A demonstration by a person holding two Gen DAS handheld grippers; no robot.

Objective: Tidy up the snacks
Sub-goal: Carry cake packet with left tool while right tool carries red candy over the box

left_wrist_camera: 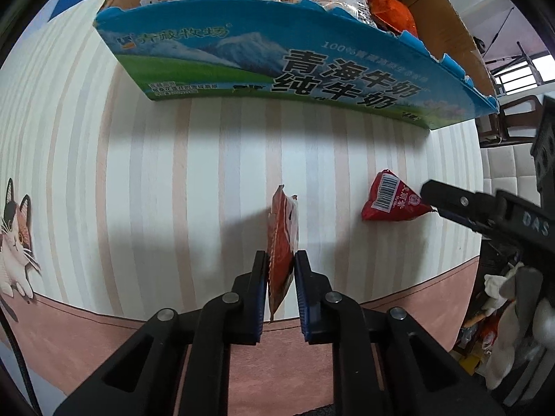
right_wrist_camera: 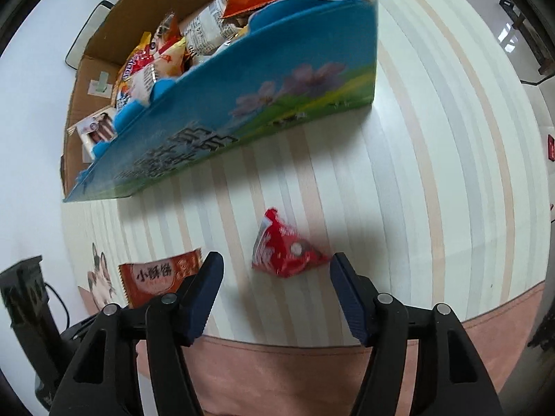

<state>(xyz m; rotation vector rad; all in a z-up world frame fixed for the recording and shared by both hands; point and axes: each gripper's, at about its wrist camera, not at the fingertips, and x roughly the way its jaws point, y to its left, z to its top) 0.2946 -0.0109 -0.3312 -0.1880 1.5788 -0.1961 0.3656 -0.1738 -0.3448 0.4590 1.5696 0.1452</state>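
Note:
My left gripper (left_wrist_camera: 281, 260) is shut on an orange-red flat snack packet (left_wrist_camera: 282, 239), held edge-on above the striped tablecloth; the packet also shows in the right wrist view (right_wrist_camera: 156, 279). A red triangular snack pouch (left_wrist_camera: 392, 197) lies on the cloth to the right. My right gripper (right_wrist_camera: 275, 267) is open, its fingers either side of the pouch (right_wrist_camera: 284, 249) without touching it; its fingertips (left_wrist_camera: 433, 196) show beside the pouch in the left wrist view. A blue milk carton box (left_wrist_camera: 295, 76) holding several snack packets stands behind, also in the right wrist view (right_wrist_camera: 277, 79).
The striped tablecloth (left_wrist_camera: 138, 173) has a pink border at the near edge and a cat print (left_wrist_camera: 14, 239) at the left. Chairs and clutter (left_wrist_camera: 503, 298) stand past the table's right edge.

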